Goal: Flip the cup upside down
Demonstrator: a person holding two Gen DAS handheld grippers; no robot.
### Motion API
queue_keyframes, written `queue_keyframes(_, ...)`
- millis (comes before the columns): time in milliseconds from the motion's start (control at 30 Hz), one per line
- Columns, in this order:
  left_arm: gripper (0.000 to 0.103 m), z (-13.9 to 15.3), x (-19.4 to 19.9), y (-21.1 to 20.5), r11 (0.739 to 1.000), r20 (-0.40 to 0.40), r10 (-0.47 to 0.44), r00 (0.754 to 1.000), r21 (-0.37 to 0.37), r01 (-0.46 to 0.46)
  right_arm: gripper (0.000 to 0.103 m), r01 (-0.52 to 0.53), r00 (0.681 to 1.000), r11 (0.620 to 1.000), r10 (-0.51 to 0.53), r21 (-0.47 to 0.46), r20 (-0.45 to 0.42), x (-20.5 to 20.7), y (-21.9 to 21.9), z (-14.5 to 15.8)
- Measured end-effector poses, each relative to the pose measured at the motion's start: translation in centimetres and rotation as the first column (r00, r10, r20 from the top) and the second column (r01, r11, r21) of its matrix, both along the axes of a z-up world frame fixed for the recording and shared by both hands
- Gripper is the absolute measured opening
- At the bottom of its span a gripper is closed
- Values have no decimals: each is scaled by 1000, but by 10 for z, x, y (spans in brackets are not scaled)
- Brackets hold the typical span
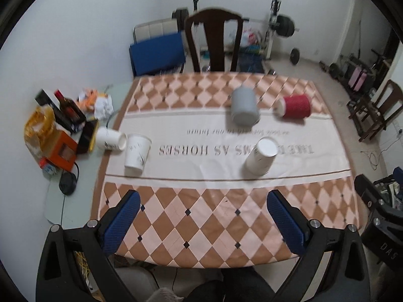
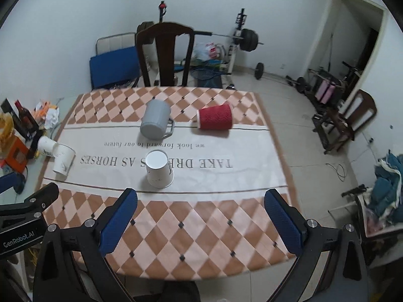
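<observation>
A white paper cup (image 1: 260,157) (image 2: 159,169) stands upside down near the middle of the cloth. A grey mug (image 1: 244,106) (image 2: 156,120) stands upside down behind it. A red ribbed cup (image 1: 294,107) (image 2: 214,117) lies on its side at the far right. Another white cup (image 1: 137,155) (image 2: 64,161) stands upside down at the left, and one more (image 1: 110,138) (image 2: 46,146) lies on its side beside it. My left gripper (image 1: 202,201) is open and empty above the near edge. My right gripper (image 2: 201,198) is open and empty there too.
A checkered tablecloth (image 1: 201,216) (image 2: 191,224) covers the table. Bottles, boxes and crumpled paper (image 1: 63,125) (image 2: 22,130) crowd the table's left edge. A dark wooden chair (image 1: 214,42) (image 2: 165,55) stands behind the table. Gym gear lies on the floor to the right.
</observation>
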State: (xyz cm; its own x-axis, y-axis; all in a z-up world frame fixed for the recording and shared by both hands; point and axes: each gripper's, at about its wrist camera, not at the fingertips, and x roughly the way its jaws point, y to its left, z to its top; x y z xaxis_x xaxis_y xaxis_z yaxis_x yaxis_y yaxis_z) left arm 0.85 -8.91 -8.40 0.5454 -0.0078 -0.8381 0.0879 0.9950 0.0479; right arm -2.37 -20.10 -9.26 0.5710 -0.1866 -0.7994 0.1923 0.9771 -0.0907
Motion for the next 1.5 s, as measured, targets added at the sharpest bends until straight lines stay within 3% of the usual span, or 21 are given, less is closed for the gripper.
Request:
queue_keyframes(267,103,54,-46,4,1000,88,-22,996,-19,23,102,60,996,998,-58,-22,70,-65,6,73)
queue_keyframes(533,103,84,-72,7,999,115,-23,993,-38,27,102,76,992,997,-75,-8,103,-102,9,115)
queue_keyframes(1033,103,101,-92,4,999,143,3,990,-40,3,102,51,989,998,-47,-24,141,-109,7,142)
queue_keyframes(1500,103,107,-96,0,999,139,14,990,-40,-9,102,35,990,999,-32,-19,137,-111,4,141)
